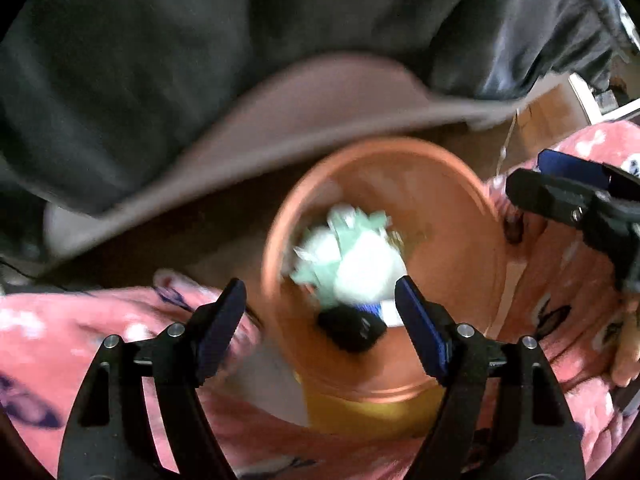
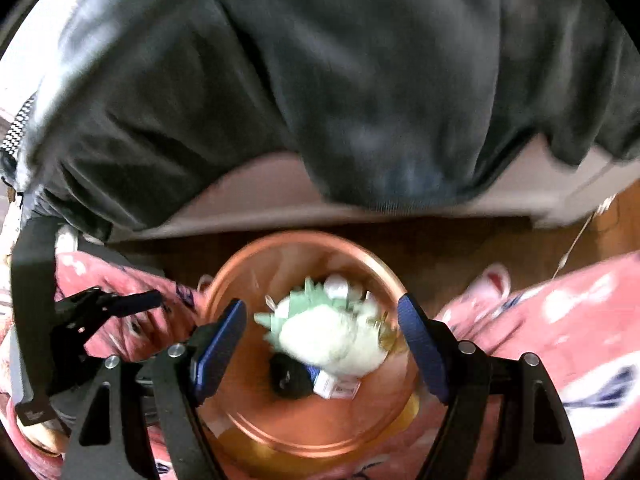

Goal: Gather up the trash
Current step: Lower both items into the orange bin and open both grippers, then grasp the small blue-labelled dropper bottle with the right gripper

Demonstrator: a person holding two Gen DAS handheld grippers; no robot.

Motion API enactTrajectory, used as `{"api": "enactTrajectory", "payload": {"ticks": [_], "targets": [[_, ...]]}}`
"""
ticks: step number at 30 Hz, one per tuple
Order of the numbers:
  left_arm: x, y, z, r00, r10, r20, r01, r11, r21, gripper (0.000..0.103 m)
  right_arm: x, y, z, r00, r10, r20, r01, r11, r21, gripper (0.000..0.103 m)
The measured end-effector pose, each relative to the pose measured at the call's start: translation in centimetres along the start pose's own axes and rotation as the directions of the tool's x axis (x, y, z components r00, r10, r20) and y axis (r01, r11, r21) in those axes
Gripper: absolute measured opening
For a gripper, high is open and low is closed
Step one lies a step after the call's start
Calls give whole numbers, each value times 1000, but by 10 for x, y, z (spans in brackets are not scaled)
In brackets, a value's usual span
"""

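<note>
Dark brown wood floor (image 2: 460, 240) carries an orange bin (image 2: 280, 436), standing upright between pink-patterned trouser legs (image 2: 560, 340). Behind the bin a pale grey furniture base (image 2: 260, 200) sits on the floor, with dark grey fabric (image 2: 320, 80) draped over it.

Surroundings seen from both wrist cameras, blurred by motion.
A dark grey garment (image 1: 168, 64) (image 2: 320, 80) fills the upper half of each frame, draped over a pale beige cushion edge (image 1: 304, 92) (image 2: 256, 196). Below it runs a strip of brown wood floor (image 1: 188, 236) (image 2: 440, 248). Pink patterned fabric (image 1: 60, 344) (image 2: 560, 320) occupies the lower left and lower right corners. A thin cord (image 2: 576, 240) crosses the right of the right-wrist frame.
</note>
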State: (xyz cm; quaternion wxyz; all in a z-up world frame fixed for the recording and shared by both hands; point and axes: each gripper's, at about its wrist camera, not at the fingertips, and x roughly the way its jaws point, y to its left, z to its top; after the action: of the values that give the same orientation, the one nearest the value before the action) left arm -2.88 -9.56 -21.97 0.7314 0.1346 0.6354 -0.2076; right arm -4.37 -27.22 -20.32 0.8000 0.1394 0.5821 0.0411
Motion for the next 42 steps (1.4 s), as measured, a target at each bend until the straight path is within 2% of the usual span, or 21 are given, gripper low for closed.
{"api": "enactTrajectory", "payload": {"ticks": [3,7,9,12,14,17,19,21,23,26,27,30,34,37,39,42], "targets": [[-36,0,2,990,73,125,-74,997,9,75,-39,15,16,993,13,120,-5,998,-62,77],[-88,9,7,946,156,284,-152,988,-36,82,-94,48,46,955,50,293,1,985,-171,85],[-110,18,8,923,173,344,-157,985,-73,83,-112,63,65,933,70,354,7,977,-211,86],[-129,29,8,905,177,387,-142,983,-119,83,-131,91,107,895,118,431,13,957,-290,89],[-135,36,7,898,183,400,-136,980,-142,83,-134,108,128,882,129,454,23,949,-314,89],[-135,50,6,901,187,392,-121,975,-186,83,-127,141,171,866,157,474,30,931,-363,88],[-131,57,5,906,180,383,-104,972,-211,83,-113,167,195,872,148,467,50,921,-386,87],[-130,64,1,905,189,382,-103,966,-235,83,-98,184,217,880,130,457,65,920,-386,79],[-132,70,-2,897,213,389,-119,961,-250,83,-79,198,235,896,117,429,67,919,-390,71],[-135,80,-7,892,226,392,-124,955,-270,83,-45,218,256,923,47,381,122,905,-407,62],[-136,82,-9,892,224,392,-119,954,-276,83,-37,220,257,928,22,371,139,906,-401,50],[-136,89,-11,892,225,391,-109,948,-299,83,-23,221,262,942,9,334,127,915,-384,24],[-136,96,-12,895,212,393,-81,943,-324,83,-37,220,253,929,23,369,133,910,-392,23],[-139,98,-13,895,201,399,-63,941,-332,83,-58,210,241,918,66,392,99,917,-387,23],[-144,99,-12,888,204,413,-60,940,-335,83,-75,201,230,906,99,411,73,921,-382,23],[-160,102,-8,862,218,457,-63,942,-329,83,-101,187,207,886,161,434,25,920,-391,23]]}}
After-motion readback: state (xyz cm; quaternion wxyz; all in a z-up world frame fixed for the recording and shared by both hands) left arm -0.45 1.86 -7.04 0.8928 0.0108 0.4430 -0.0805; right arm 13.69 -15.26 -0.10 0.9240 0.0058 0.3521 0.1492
